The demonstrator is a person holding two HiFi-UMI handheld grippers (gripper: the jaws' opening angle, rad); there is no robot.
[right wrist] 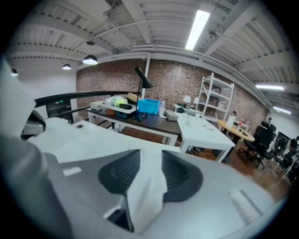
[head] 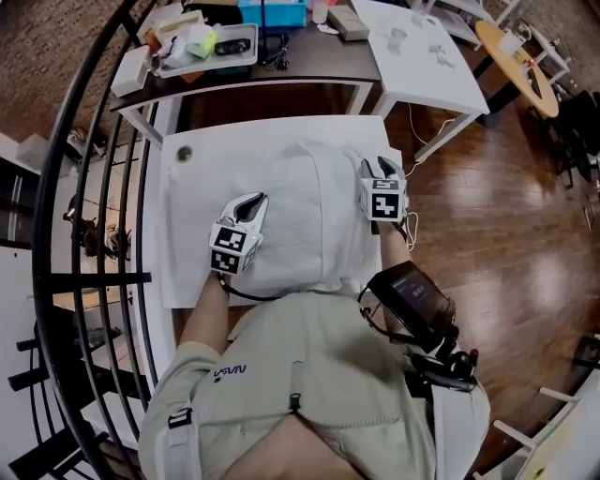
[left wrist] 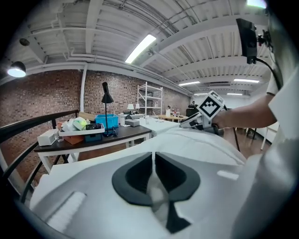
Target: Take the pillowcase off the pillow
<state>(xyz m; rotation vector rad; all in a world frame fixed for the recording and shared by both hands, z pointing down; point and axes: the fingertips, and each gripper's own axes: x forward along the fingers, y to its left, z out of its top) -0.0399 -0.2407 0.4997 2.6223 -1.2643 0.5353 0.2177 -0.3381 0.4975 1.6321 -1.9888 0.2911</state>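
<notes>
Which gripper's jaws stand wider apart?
The right gripper: a thick fold of pillowcase fills its gap. On the left gripper they nearly meet on a thin pinch.

White pillowcase [head: 323, 220], bulging, lies on white table [head: 187, 272]. L gripper [head: 249, 204] sits at pillowcase's left edge, R gripper [head: 380, 167] at its right edge. Beyond pillowcase: dark desk [head: 309, 58] w/ tray [head: 206, 67] & blue bin [head: 272, 11]. Left of pillowcase: black railing [head: 94, 278]. Right of it: wood floor [head: 506, 234].
</notes>
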